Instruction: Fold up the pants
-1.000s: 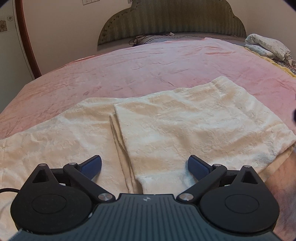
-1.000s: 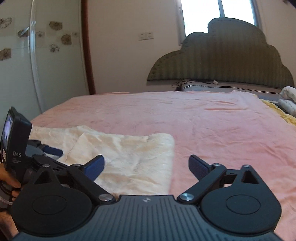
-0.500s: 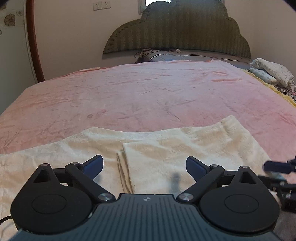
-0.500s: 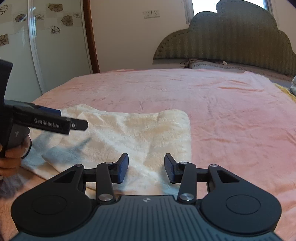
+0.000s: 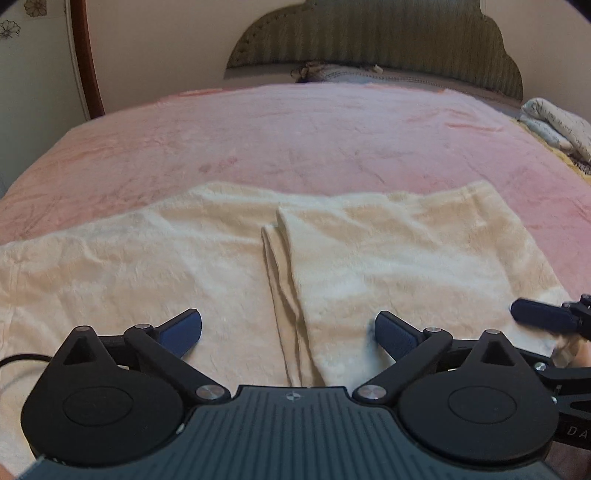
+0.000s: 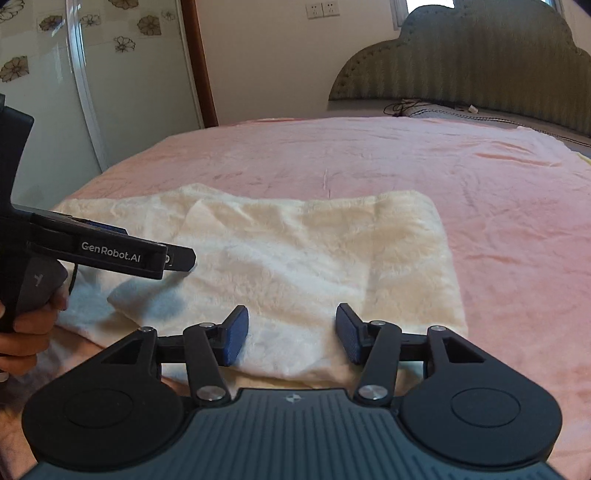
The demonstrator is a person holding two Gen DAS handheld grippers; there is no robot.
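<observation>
Cream fuzzy pants [image 5: 388, 258] lie flat on the pink bed [image 5: 314, 140], one part folded over so its edge runs down the middle. My left gripper [image 5: 288, 325] hovers wide open over the pants' near edge, close to that fold line. My right gripper [image 6: 291, 317] sits low at the near edge of the folded pants [image 6: 314, 251]. Its jaws are half apart and opening, with the flat fabric lying between the pads, unpinched. One right fingertip [image 5: 543, 319] shows at the right of the left wrist view. A hand [image 6: 26, 332] holds the left gripper [image 6: 110, 254].
A green padded headboard [image 5: 369, 33] and a pillow [image 5: 332, 70] stand at the far end. A folded patterned cloth [image 5: 554, 122] lies at the far right of the bed. A glass door with flower prints [image 6: 55, 92] is on the left. Pink bedding stretches beyond the pants.
My right gripper dropped toward the pants' near edge; its jaws narrowed from wide, then widened a little. Its fingertip came into the left wrist view. My left gripper shifted slightly and stayed open.
</observation>
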